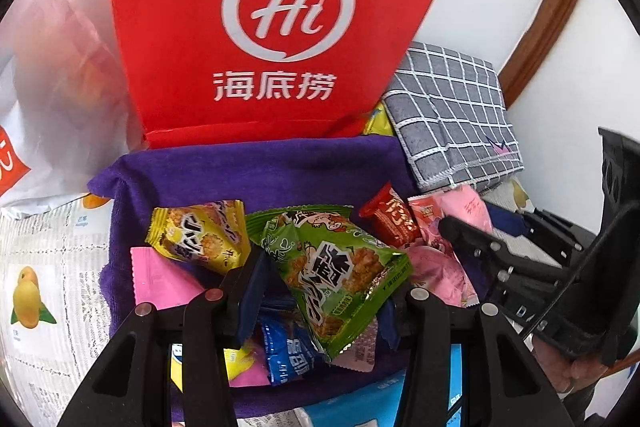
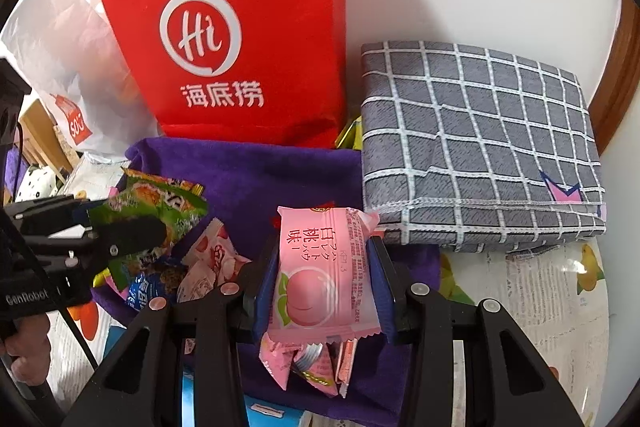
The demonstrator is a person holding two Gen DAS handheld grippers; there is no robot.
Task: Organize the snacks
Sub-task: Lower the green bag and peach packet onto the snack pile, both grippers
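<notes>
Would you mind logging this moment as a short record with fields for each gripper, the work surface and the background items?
left gripper: shut on green snack packet
right gripper: shut on pink peach snack packet
surface: purple towel, loose snacks lying on it
loose snacks: yellow packet, red packet, blue packet
behind: red paper bag, upright
right side: grey checked cloth, folded

red bag (image 1: 256, 27), purple towel (image 1: 256, 167), grey white-checked cloth (image 2: 480, 143), pink peach packet (image 2: 324, 275).
</notes>
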